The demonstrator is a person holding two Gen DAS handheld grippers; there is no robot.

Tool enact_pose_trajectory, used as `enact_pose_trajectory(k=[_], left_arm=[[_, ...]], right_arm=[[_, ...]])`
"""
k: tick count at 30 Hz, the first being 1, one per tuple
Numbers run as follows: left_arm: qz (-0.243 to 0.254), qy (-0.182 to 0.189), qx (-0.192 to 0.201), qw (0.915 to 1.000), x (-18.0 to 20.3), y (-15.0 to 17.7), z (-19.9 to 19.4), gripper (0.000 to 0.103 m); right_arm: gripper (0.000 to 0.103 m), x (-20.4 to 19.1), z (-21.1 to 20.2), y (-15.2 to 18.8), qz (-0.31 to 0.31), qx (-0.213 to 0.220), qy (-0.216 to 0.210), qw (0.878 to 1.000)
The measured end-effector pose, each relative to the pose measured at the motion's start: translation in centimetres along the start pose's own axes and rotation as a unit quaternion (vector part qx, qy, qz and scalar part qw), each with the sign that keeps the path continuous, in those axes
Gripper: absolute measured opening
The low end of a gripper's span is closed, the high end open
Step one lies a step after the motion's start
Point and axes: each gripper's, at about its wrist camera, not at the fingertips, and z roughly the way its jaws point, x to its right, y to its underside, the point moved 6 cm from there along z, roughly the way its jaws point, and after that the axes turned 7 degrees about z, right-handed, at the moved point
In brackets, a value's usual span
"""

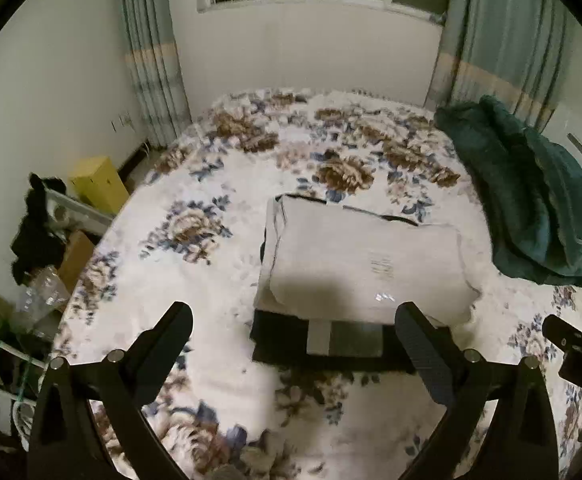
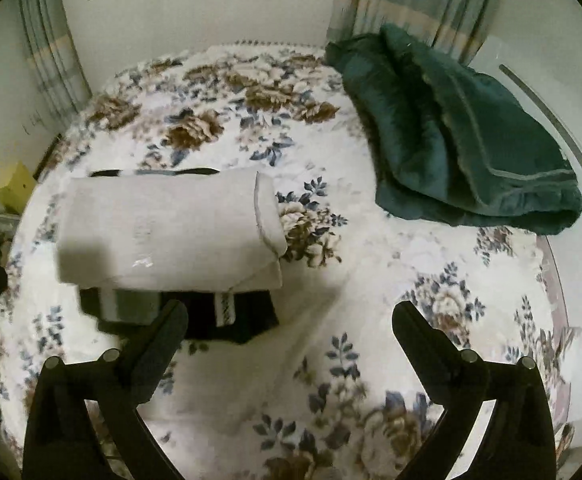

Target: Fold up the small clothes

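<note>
A folded light grey garment [image 1: 367,260] lies on the floral bedspread [image 1: 195,184], on top of a folded dark garment [image 1: 331,344] whose front edge sticks out. My left gripper [image 1: 293,320] is open and empty, hovering just in front of the stack. In the right wrist view the grey garment [image 2: 167,228] and the dark one [image 2: 231,320] sit at the left. My right gripper [image 2: 289,320] is open and empty, to the right of the stack over the bedspread [image 2: 371,280]. Part of the right gripper shows in the left wrist view [image 1: 575,344].
A crumpled dark green blanket [image 1: 531,200] lies at the bed's right side, also in the right wrist view [image 2: 463,132]. Left of the bed are a yellow box [image 1: 99,184], cardboard boxes, a black cloth [image 1: 35,232] and a wire rack. Curtains and a window stand behind.
</note>
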Motion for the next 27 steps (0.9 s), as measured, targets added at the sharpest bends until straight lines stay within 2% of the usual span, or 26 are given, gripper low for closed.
enact_pose_trajectory(k=[6,15,21,27], left_arm=[[0.004,0.001,0.036,0.9994,1.0,1.1,-9.8,0.103],[-0.007,-0.003,0.09,0.9959,2.2,3.5,-24.6,0.103],[0.0,-0.006,0.118,0.993,3.3,5.3,-32.2,0.103],[-0.007,-0.005,0.146,0.9893,3.9,6.7,-37.7,0.103]], right_arm=[[0.103,1.8,-11.1,2.9,-0.014,0.053,0.001,0.999],[0.103,5.7,-28.4,7.5,-0.02,0.122,-0.024,0.992],[0.103,8.5,-37.3,10.7,-0.028,0.156,-0.043,0.986],[0.103,11.2,-45.1,13.6,-0.029,0.19,-0.062,0.979]])
